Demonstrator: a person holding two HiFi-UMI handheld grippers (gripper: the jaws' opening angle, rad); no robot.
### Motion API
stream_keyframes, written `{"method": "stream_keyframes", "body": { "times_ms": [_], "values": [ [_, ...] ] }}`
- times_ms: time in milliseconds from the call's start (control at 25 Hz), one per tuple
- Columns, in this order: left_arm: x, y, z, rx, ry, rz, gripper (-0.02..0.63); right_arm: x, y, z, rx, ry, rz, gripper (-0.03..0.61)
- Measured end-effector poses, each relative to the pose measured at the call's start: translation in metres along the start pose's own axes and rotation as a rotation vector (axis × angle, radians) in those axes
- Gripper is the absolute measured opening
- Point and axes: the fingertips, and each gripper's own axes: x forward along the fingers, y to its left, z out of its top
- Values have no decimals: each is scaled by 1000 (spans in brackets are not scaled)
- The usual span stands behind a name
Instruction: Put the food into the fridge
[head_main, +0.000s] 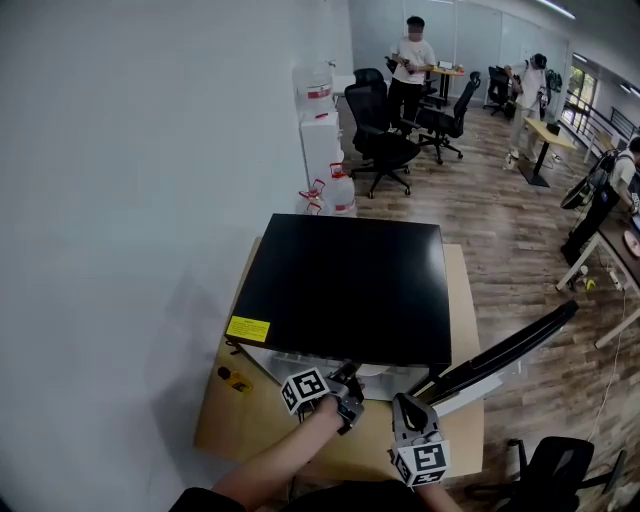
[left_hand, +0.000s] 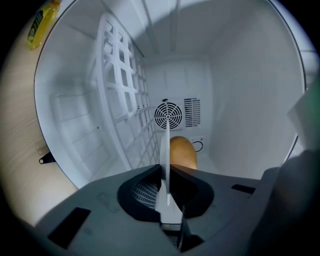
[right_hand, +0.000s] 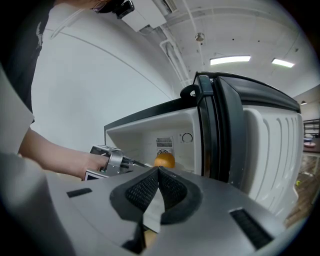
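The fridge (head_main: 345, 290) stands on the table (head_main: 240, 425), covering its far part; the near edge in front of me is bare. The door (head_main: 500, 355) hangs open at the fridge's right front corner, past the table's right edge. The orange (left_hand: 182, 152) lies inside at the rear, below the fan grille (left_hand: 168, 115). In the left gripper view the rack (left_hand: 120, 100) is left of it. My left gripper (head_main: 345, 395) is at the opening, my right gripper (head_main: 415, 430) just beside it, before the door. A bottle (head_main: 237, 380) lies near the table's left edge.
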Motion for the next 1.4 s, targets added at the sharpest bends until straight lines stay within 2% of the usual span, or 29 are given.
{"method": "stream_keyframes", "body": {
  "times_ms": [280,720,880,1200,1400],
  "values": [
    [12,1,3,-70,-2,5,31,0,-2,3,-1,-4,2,60],
    [27,6,6,-17,49,73,32,-4,-3,-1,14,-7,3,60],
    [25,15,-2,-49,92,120,32,-7,-2,0,20,-15,-3,60],
    [30,4,3,-35,72,114,31,-18,4,3,29,-26,-25,60],
    [28,4,6,-16,57,163,32,-30,18,2,19,-31,-20,60]
  ]
}}
